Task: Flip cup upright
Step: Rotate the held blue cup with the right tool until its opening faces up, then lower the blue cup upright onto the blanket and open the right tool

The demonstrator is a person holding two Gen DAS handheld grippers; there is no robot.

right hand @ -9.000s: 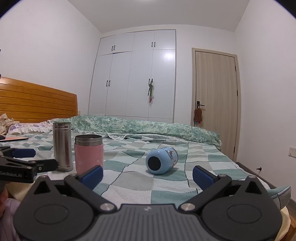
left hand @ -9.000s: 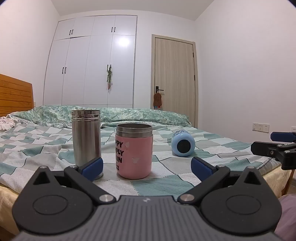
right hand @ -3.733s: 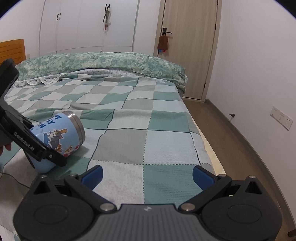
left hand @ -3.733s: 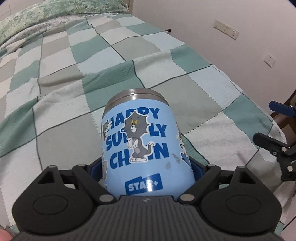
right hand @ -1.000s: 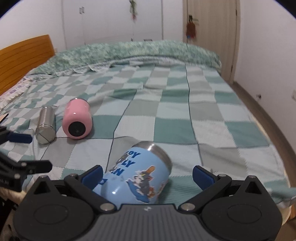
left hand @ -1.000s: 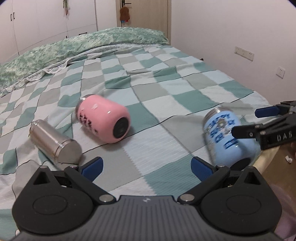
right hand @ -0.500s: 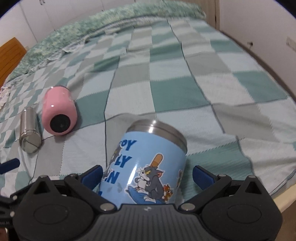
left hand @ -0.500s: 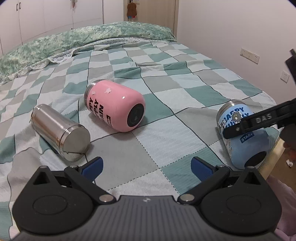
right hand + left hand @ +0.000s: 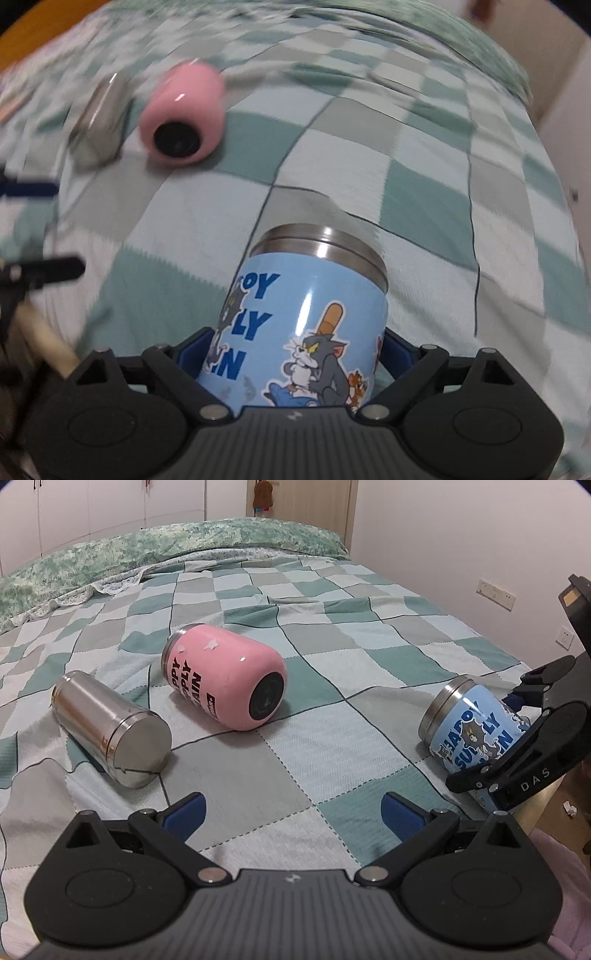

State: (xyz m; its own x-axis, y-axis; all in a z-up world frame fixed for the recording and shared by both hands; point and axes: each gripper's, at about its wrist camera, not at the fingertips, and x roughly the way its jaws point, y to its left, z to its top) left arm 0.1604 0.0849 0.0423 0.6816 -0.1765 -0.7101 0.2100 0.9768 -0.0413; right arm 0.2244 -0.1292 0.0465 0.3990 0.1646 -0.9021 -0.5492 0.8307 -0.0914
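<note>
A light blue cartoon cup point(image 9: 310, 325) with a steel rim lies on its side near the bed's right edge; it also shows in the left wrist view point(image 9: 472, 734). My right gripper point(image 9: 295, 350) is shut on the blue cup, a finger on each side of its body. A pink cup point(image 9: 225, 675) and a steel cup point(image 9: 110, 731) lie on their sides on the checked bedspread point(image 9: 332, 738). My left gripper point(image 9: 291, 812) is open and empty, low over the bed's front.
The bed's right edge point(image 9: 535, 805) drops off just beside the blue cup. A green patterned duvet point(image 9: 147, 550) is bunched at the far end of the bed. A wall with sockets point(image 9: 495, 594) stands to the right.
My right gripper has closed in on the blue cup and now grips its body. My left gripper has drifted slightly nearer the pink and steel cups.
</note>
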